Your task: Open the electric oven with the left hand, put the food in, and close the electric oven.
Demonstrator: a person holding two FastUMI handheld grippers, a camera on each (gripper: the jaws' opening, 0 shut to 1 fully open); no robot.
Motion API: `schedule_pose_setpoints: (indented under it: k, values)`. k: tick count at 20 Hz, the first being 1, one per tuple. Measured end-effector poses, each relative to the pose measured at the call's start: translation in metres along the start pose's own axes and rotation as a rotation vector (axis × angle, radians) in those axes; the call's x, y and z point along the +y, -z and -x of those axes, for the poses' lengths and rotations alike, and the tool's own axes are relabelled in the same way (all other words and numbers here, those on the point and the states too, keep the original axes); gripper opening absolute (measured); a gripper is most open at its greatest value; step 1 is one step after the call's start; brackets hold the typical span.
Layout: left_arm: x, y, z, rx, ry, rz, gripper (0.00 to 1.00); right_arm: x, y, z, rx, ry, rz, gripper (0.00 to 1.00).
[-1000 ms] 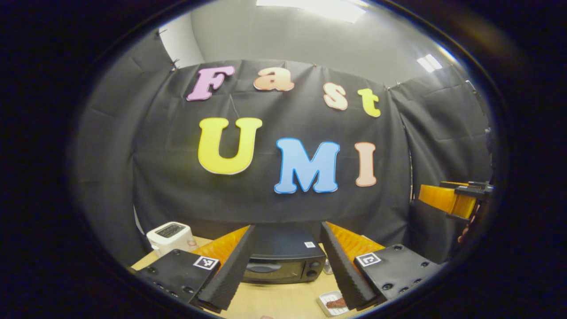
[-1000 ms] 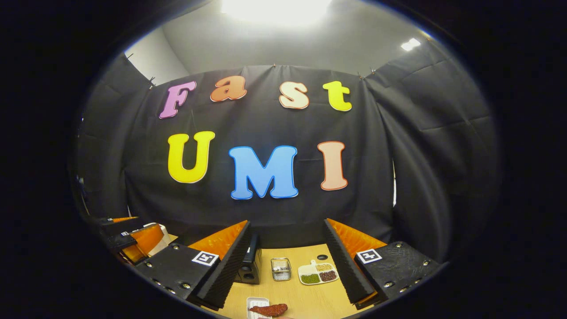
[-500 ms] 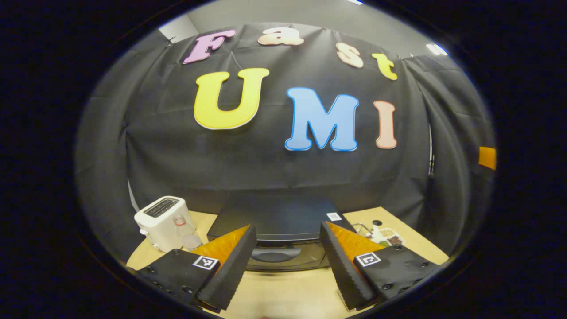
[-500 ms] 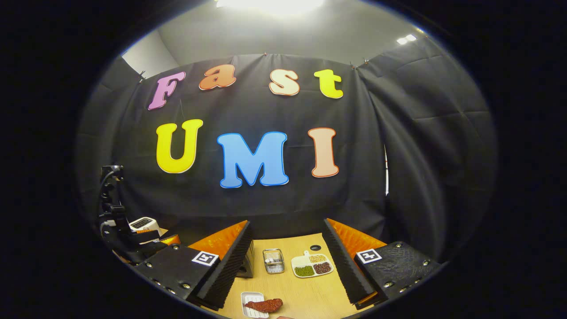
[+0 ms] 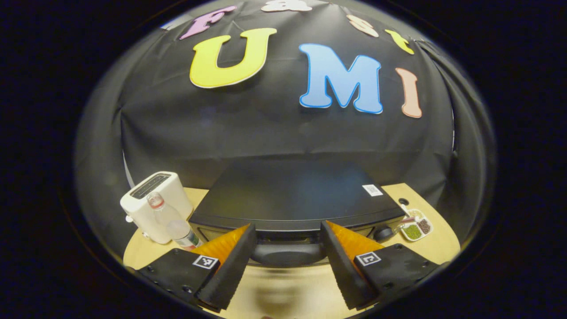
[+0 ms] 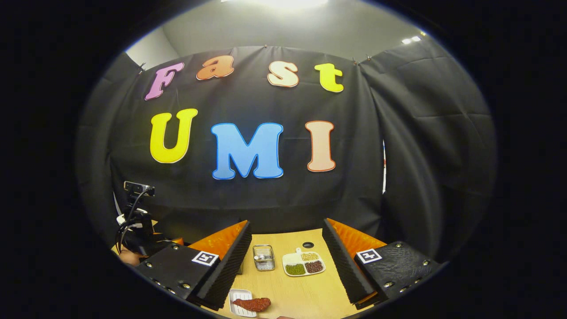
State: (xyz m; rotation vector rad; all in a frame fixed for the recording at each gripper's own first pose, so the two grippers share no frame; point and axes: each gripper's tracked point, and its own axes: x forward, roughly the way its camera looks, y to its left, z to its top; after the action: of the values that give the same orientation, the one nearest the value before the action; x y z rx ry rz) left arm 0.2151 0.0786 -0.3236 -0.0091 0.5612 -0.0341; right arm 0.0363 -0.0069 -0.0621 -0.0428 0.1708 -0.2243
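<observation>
The oven stands at the back of the wooden surface, its long axis running across the left gripper view and its front facing the camera. The left hand-held gripper is released, its fingers wide apart, one on either side of the door handle and not touching it. The door below the handle is blurred and partly covered by the fingers, so I cannot tell how far it is from closed. Just left of the oven stands a white toaster, with a clear bottle in front of it. At the oven's right corner sits a divided dish of beans, beside a small dark hole in the surface.

In the right gripper view the right hand-held gripper is also released, over bare surface. The food, a reddish-brown piece, lies lengthwise across a small white tray near the front edge; the tray is cut off at the bottom. Further back stand a metal basket and the dish.
</observation>
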Motion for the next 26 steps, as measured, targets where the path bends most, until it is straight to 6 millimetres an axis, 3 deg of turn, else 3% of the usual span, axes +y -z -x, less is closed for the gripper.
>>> schedule_pose_setpoints:
  k: [4, 12, 19, 26]
  values:
    - [-0.001, 0.011, -0.007, 0.016, -0.002, -0.031, 1.0, 0.004, 0.003, -0.008, 0.015, -0.005, 0.009, 0.98]
    - [-0.001, 0.019, 0.006, -0.021, -0.021, -0.016, 0.98, 0.023, 0.005, -0.016, 0.02, -0.059, 0.002, 0.98]
    - [-0.005, 0.062, 0.048, 0.012, -0.023, -0.011, 1.0, 0.02, 0.011, -0.012, 0.041, -0.075, -0.024, 0.98]
    - [-0.008, 0.113, 0.071, 0.093, 0.01, 0.002, 0.98, 0.025, 0.025, -0.008, 0.083, -0.094, -0.039, 0.98]
